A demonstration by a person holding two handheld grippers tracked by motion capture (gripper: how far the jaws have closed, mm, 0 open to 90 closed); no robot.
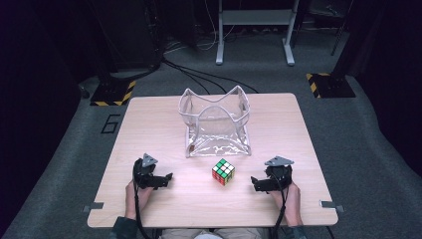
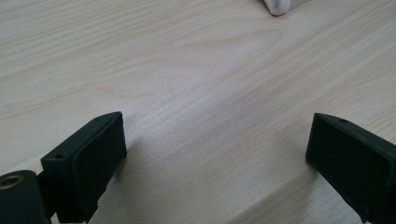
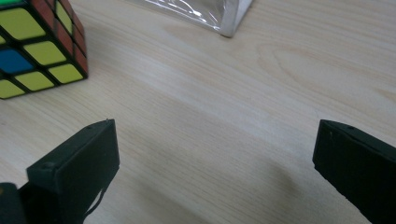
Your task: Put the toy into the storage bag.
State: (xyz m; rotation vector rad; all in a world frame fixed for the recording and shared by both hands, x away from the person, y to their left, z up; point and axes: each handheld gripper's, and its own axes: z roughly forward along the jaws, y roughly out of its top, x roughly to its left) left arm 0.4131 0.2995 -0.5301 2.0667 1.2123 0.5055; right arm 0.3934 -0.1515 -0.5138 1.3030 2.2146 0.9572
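Both tools sit low at the near edge of the tabletop (image 1: pixel 149 209), the left hand-held gripper (image 1: pixel 166 178) and the right hand-held gripper (image 1: pixel 255 182) each with jaws spread wide and empty. Between them, just ahead, sits the puzzle cube (image 1: pixel 223 172), untouched. Beyond it stands the clear plastic bag (image 1: pixel 215 124), mouth open. Looks like the opening step: next, the right one likely swings in to straddle the cube.
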